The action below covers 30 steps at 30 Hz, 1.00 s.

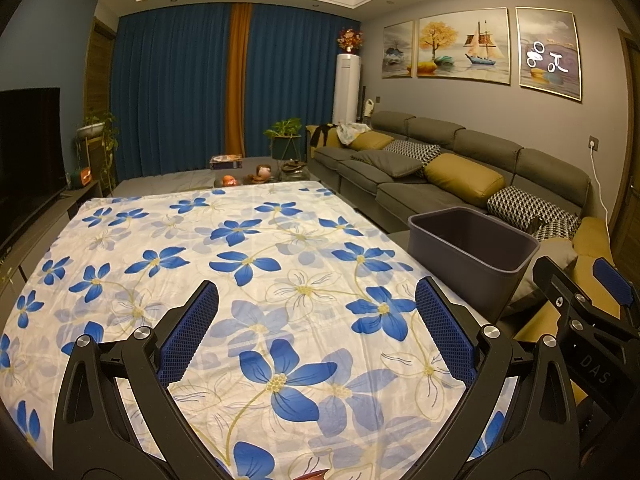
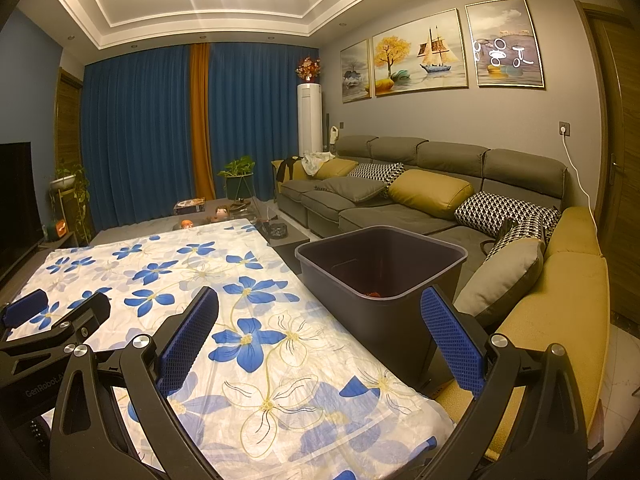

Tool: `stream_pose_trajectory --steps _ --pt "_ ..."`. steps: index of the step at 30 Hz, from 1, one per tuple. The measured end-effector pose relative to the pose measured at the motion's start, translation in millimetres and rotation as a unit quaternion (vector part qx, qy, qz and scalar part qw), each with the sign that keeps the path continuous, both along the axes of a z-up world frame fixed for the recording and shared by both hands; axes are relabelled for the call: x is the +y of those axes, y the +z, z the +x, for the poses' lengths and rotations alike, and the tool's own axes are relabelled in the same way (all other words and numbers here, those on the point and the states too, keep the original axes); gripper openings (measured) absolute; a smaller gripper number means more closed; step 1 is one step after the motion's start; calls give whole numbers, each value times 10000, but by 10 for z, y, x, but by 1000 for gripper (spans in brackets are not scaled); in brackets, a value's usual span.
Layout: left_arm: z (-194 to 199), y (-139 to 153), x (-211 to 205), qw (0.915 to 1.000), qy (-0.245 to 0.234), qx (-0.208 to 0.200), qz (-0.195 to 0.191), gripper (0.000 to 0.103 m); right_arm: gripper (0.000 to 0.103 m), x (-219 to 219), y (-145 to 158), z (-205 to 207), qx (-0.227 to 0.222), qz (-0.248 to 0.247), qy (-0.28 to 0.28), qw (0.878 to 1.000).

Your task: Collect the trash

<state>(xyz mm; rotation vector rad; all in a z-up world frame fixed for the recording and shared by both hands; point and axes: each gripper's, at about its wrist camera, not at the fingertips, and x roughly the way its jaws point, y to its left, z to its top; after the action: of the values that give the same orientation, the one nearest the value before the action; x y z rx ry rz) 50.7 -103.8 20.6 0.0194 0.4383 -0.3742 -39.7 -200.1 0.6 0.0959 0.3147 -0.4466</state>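
Note:
A dark grey trash bin point(image 2: 380, 272) stands at the right edge of the table, between it and the sofa; it also shows in the left wrist view point(image 1: 472, 252). Something reddish point(image 2: 372, 293) lies at its bottom. My left gripper point(image 1: 316, 332) is open and empty above the flowered tablecloth point(image 1: 240, 264). My right gripper point(image 2: 320, 336) is open and empty, just in front of the bin, over the table's right edge. Each gripper shows in the other's view: the right one point(image 1: 580, 304), the left one point(image 2: 56, 316). A small reddish bit point(image 1: 316, 474) peeks in at the bottom edge.
A grey sofa point(image 2: 400, 208) with yellow and patterned cushions runs along the right. A low table point(image 1: 256, 176) with small items sits beyond the table's far edge. A TV point(image 1: 28, 148) stands at left, with blue curtains point(image 1: 176, 88) behind.

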Motion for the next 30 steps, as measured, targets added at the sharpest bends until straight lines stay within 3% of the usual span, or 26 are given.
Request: stream_pose_trajectory --steps 9,15,30 --pt "-40 -14 12 10000 24 -28 -24 97 98 3 -2 2 0 5 1 10000" --pt "-59 -16 26 10000 1 -66 11 88 98 5 -10 -16 -6 -1 10 10000" --pt "-44 23 44 10000 16 -61 -11 88 98 12 -9 -20 -17 -7 20 10000"
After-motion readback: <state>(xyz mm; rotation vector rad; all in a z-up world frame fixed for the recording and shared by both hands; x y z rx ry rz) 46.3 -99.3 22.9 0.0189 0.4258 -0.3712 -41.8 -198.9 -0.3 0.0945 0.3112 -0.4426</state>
